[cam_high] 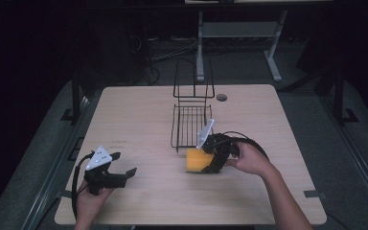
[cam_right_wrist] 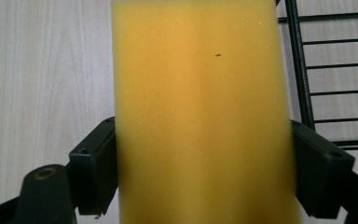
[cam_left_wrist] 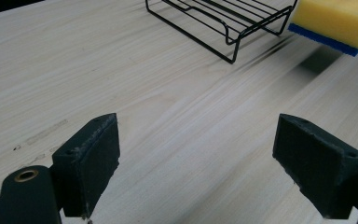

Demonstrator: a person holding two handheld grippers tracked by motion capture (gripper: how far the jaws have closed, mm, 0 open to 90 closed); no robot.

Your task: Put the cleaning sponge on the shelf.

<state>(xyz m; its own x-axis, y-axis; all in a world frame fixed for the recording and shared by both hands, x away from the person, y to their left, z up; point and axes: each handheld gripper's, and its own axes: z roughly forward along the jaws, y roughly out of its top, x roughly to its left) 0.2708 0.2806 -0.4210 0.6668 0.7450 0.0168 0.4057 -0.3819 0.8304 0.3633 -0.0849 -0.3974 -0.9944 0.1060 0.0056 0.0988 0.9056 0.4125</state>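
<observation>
Yellow sponge [cam_right_wrist: 200, 112] sits clenched in our right hand-held gripper [cam_high: 210, 160], just beside the wire rack's [cam_high: 190, 125] near edge; our left hand-held gripper [cam_high: 119, 168] gapes released over bare surface [cam_high: 139, 115].

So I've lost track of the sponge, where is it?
The sponge is in the right claw, just off the table beside the wire rack's near end.

My pale wooden counter [cam_high: 139, 110] carries a black wire rack [cam_high: 190, 125], standing just beyond my right claw [cam_high: 210, 160] and well off from my left claw [cam_high: 124, 164].
</observation>
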